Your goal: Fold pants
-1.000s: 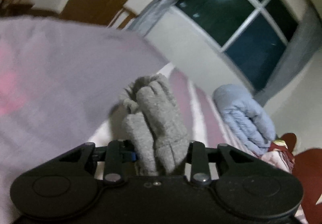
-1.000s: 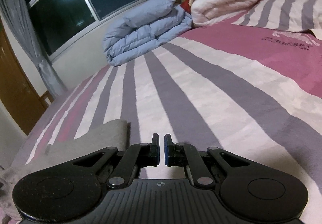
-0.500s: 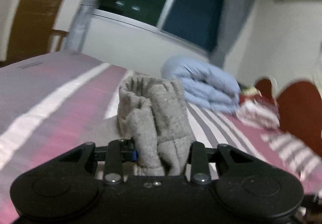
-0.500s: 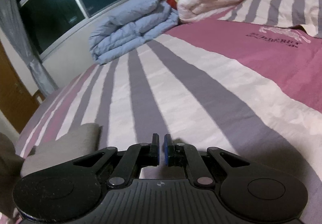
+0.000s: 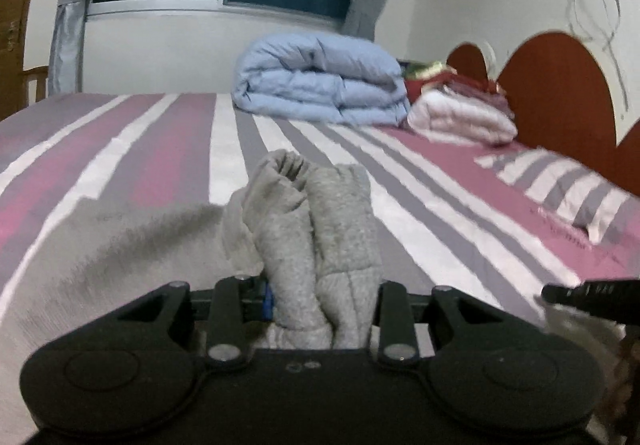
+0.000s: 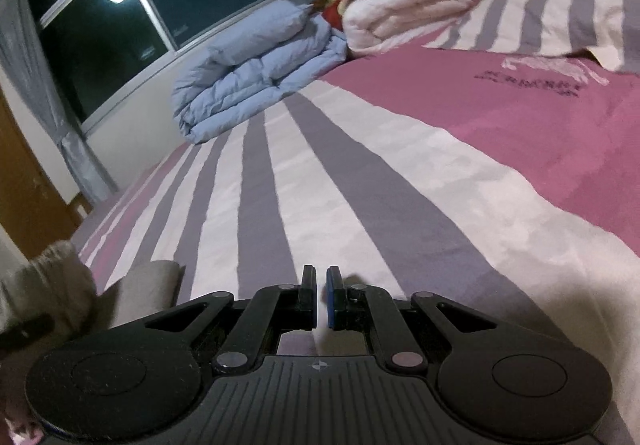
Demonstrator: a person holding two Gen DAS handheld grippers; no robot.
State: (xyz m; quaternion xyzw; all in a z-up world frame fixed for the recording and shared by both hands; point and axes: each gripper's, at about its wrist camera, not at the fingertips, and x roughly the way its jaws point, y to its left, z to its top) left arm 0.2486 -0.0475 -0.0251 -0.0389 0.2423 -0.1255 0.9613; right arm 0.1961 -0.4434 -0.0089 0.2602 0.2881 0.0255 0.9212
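Left wrist view: the left gripper (image 5: 320,297) is clamped on a thick bunch of the grey pants (image 5: 316,229), and the gathered cloth stands up between its jaws. More of the pants trails away to the left, lying flat on the striped bed cover (image 5: 420,205). A second ago this view was tilted and a pale sheet of cloth filled its left half. Now it sits level and looks across the bed toward the folded blue quilt (image 5: 320,85) by the window. The bunch in the jaws looks the same in both moments. From this I judge that the held end is being carried across the bed, most likely to lay it over the rest of the pants. A dark tip of the right gripper (image 5: 588,293) shows at the right edge, nearer the camera than the quilt.

Right wrist view: the right gripper (image 6: 321,297) is closed on nothing, with only a thin slit between its pads. It hangs low over the bed cover, pointing toward the quilt. A folded edge of the pants lies at lower left. The blurred bunch beyond it has come further into this view than a second ago, which suggests the fold is nearly brought over.
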